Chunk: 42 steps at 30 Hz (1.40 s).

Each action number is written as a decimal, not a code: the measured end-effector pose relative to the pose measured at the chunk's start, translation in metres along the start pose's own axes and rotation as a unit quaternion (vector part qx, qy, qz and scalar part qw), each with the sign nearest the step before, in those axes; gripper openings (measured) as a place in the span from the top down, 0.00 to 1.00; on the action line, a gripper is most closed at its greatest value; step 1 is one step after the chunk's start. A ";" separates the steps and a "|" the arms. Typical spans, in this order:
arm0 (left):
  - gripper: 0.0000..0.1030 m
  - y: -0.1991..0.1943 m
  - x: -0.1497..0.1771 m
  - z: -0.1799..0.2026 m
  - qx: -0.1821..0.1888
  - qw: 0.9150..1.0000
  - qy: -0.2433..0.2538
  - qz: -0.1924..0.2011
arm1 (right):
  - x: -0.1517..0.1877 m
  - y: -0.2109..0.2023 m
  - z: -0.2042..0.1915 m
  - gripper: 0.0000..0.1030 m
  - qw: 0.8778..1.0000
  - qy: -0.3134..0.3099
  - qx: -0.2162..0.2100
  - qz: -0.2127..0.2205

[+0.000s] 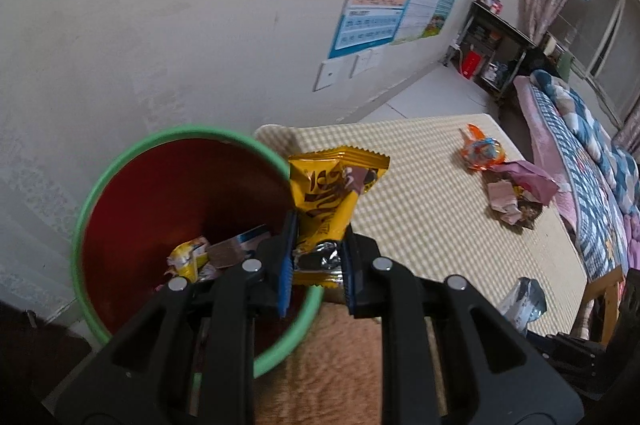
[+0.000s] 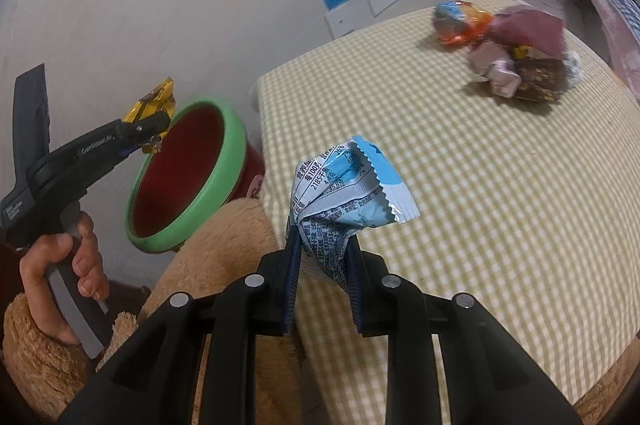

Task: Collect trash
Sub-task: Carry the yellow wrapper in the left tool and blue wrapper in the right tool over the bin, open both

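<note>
Over the bin [image 1: 188, 225], at its right rim, the left tool [image 1: 316, 257] is clamped on a yellow wrapper [image 1: 332, 193]. That wrapper stands upright between the fingers, its long axis running up and away from the tool, its crimped top clear of the rim and its foil end hanging by the pads. From the right wrist view the same wrapper sits just above the bin's far-left lip, so I judge that the drop turns on that one relation: a small shift leftward would put it squarely over the red inside. The left tool is plainly the nearer one to the bin.

Nearer the desk [image 2: 480, 185], the right tool [image 2: 322, 265] grips a crumpled blue-and-white wrapper [image 2: 348, 193], held up over the checked cloth, with the bin well off to its left.

More trash [image 1: 508, 181] lies in a heap at the far right of the desk, an orange piece beside pink and brown ones, well apart from both tools. A grey packet [image 1: 524, 301] shows at the desk's near right edge.

Some scraps lie on the bin's floor, yellow and blue among them, but the tool's body hides the near part. The heap is blurred in the right view, so a count is beyond me.
</note>
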<state>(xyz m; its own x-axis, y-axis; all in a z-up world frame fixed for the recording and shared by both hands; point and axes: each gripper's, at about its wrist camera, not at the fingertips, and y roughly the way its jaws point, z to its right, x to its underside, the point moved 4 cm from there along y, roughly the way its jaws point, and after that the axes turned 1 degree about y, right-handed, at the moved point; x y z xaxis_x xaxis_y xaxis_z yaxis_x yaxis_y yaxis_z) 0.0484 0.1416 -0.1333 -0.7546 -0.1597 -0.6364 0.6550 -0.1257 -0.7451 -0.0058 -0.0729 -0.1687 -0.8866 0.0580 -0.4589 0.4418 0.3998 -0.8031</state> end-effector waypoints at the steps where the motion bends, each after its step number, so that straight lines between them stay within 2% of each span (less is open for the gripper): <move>1: 0.81 0.000 0.001 -0.005 -0.003 1.000 -0.004 -0.001 | 0.000 0.002 -0.003 0.79 1.000 -0.004 0.000 -0.002; 11: 0.81 -0.003 0.005 -0.042 -0.027 0.999 -0.026 -0.004 | -0.015 0.012 -0.025 0.79 1.000 -0.023 -0.011 -0.009; 16: 0.81 -0.007 0.006 -0.062 -0.045 0.998 -0.032 -0.004 | -0.030 0.022 -0.050 0.79 0.998 -0.055 -0.024 -0.011; 21: 0.81 -0.008 0.008 -0.083 -0.062 0.997 -0.044 -0.007 | -0.037 0.048 -0.081 0.79 0.994 -0.085 -0.049 -0.036; 29: 0.81 0.001 0.019 -0.113 -0.077 0.994 -0.067 -0.032 | -0.052 0.067 -0.116 0.79 0.990 -0.113 -0.070 -0.047; 42: 0.81 0.011 0.026 -0.122 -0.088 0.992 -0.070 -0.052 | -0.067 0.085 -0.152 0.77 0.985 -0.132 -0.097 -0.055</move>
<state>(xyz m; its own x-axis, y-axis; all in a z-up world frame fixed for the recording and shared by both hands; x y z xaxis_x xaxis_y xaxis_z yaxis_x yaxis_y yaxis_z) 0.0308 0.2551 -0.1825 -0.7963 -0.2918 -0.5299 0.5483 0.0216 -0.8360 0.0706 0.0957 -0.1481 -0.8498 -0.2242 -0.4771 0.2885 0.5597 -0.7769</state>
